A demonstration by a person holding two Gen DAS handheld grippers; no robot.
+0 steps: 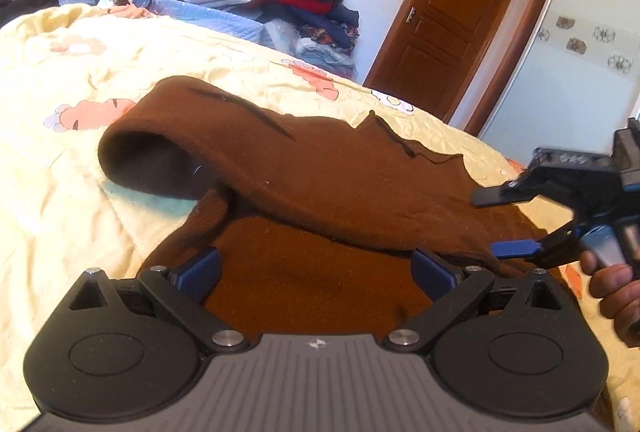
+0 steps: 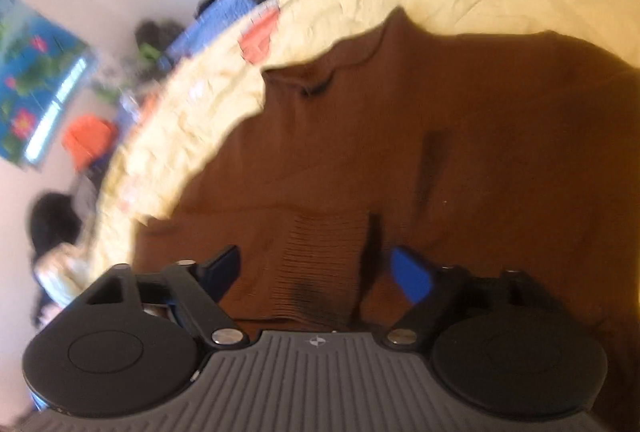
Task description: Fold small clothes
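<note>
My left gripper (image 1: 316,266) hangs with jaws wide apart over the near part of the brown sweater (image 1: 320,184), gripping nothing. My right gripper (image 2: 316,270) is spread too, a ribbed cuff (image 2: 320,264) lying between its pads, unpinched. The sweater lies on the yellow bedspread (image 1: 60,160), one sleeve folded across; bare quilt lies beyond its far edge.

no legible text, labels or numbers

The left gripper (image 1: 316,268) tilts downward with its jaws spread wide and nothing between them; the right gripper (image 1: 506,222), held in a hand (image 1: 612,288), has its jaws parted too
</note>
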